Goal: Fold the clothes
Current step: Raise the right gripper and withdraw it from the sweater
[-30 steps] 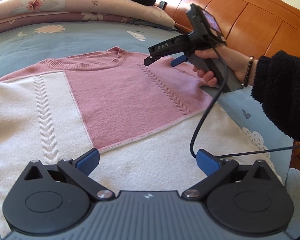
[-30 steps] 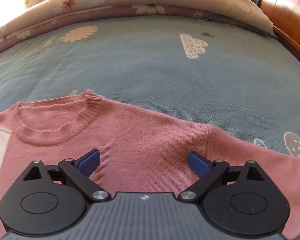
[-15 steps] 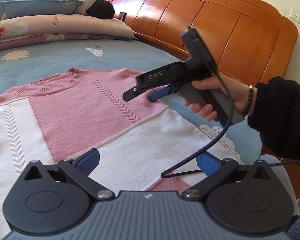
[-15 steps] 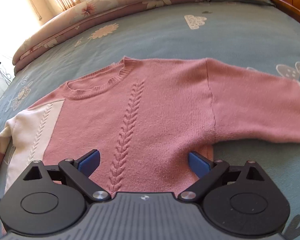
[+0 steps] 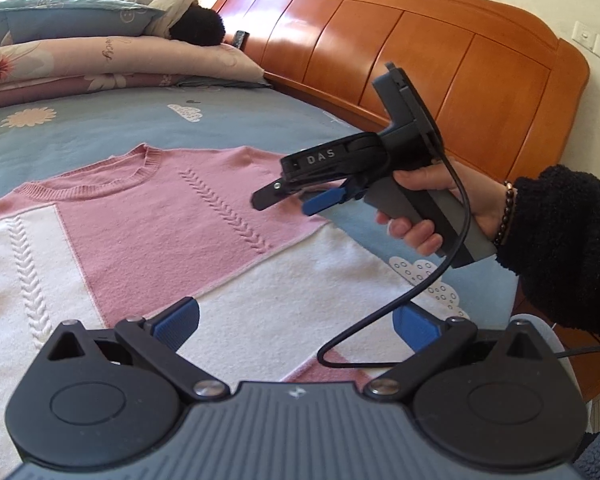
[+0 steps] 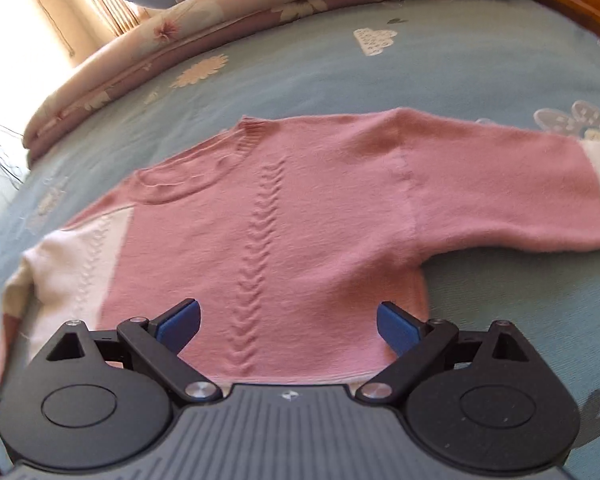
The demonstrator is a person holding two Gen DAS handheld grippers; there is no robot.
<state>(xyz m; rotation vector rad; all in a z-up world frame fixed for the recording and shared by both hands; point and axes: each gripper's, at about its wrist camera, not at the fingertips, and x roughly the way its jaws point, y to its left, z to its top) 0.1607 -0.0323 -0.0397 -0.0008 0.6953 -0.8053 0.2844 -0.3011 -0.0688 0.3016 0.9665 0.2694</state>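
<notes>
While sweater (image 6: 284,216) lies flat on bed (image 6: 340,80): both tongs, left (image 5: 296,322) and right (image 6: 288,322), agape, empty, hovering, probably choosing a fold.

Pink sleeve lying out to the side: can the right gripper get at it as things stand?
Probably yes. The right gripper is open above the sweater, and the sleeve lies flat on the bedsheet, uncovered.

pink and white cable-knit sweater (image 6: 284,216), spread flat face-up on the bed, sleeve outstretched
</notes>
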